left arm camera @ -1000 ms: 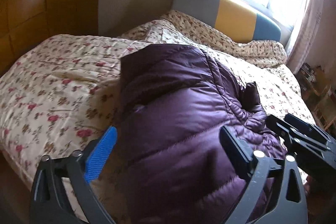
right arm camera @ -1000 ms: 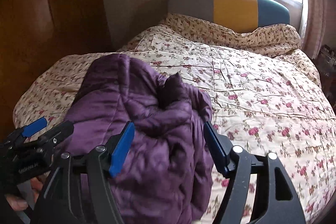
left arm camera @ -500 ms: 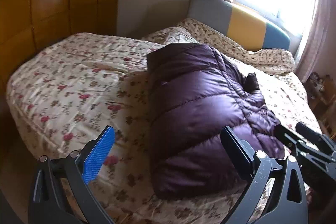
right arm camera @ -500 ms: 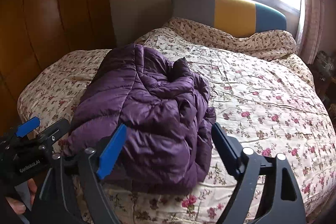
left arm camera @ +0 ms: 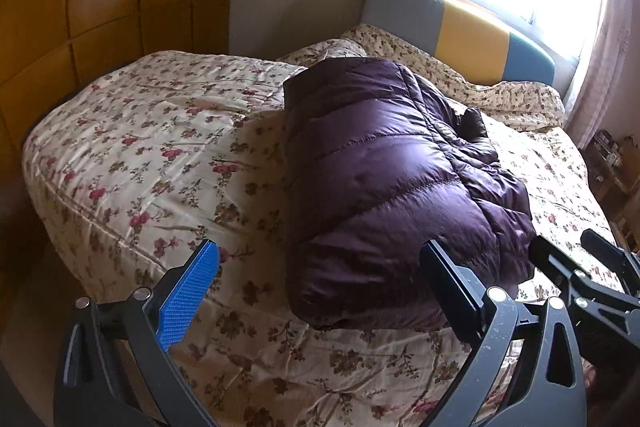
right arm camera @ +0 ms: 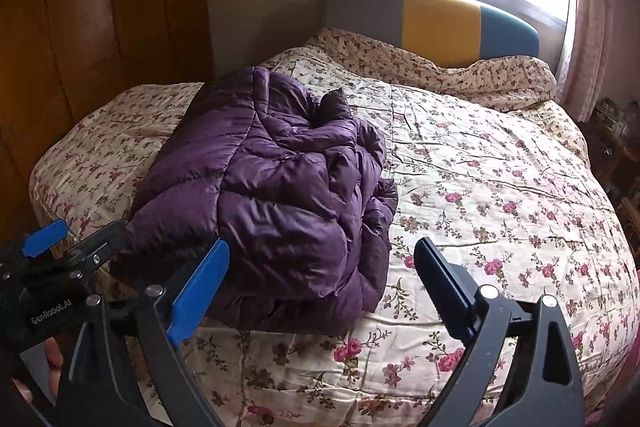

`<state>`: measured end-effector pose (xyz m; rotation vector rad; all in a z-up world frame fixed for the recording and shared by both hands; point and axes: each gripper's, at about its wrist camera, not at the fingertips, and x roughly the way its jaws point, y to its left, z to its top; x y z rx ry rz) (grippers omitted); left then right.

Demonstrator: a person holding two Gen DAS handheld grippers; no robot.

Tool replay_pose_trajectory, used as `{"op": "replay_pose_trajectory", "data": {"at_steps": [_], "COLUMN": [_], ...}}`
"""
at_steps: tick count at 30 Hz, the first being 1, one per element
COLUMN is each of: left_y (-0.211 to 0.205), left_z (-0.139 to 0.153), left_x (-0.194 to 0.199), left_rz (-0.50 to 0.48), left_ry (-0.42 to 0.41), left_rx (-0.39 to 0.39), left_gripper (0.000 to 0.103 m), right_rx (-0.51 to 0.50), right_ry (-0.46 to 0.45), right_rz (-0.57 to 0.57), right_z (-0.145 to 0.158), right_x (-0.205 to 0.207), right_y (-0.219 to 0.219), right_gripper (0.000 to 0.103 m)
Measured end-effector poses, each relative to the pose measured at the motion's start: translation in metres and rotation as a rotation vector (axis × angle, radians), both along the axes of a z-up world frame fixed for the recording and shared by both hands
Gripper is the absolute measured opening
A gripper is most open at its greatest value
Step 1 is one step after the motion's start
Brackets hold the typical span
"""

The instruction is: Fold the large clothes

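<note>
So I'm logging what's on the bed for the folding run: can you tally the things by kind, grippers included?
Purple puffer jacket: 1, in a folded bundle on the quilt
Floral quilt: 1
Grippers: 2, left gripper open and empty, right gripper opening with nothing between the jaws
Total: 4

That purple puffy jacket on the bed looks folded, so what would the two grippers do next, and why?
Probably just draw both away. The purple jacket lies bundled on the floral quilt, the left gripper is open and empty, and the right gripper, jaws opening, has nothing between them.
</note>
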<state>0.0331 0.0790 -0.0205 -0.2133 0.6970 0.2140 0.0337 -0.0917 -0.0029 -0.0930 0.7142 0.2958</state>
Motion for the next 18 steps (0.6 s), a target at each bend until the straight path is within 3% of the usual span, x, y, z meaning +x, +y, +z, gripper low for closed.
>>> {"op": "replay_pose_trajectory", "data": {"at_steps": [8, 16, 18], "left_y": [-0.005, 0.005, 0.006], "left_z": [0.004, 0.005, 0.004], "left_x": [-0.004, -0.010, -0.009], "left_rz": [0.043, 0.067, 0.082], "left_ry": [0.020, -0.005, 0.000], "left_rx": [0.067, 0.006, 0.022], "left_gripper": [0.100, 0.100, 0.100], "right_rx": [-0.010, -0.037, -0.037], "right_ry": [0.000, -0.018, -0.015], "right_rz": [0.031, 0.048, 0.052], "right_z": [-0.001, -0.001, -0.003], "right_x": [-0.003, -0.007, -0.007], "right_y": [0.012, 0.021, 0.023], "right_gripper": [0.098, 0.100, 0.100]}}
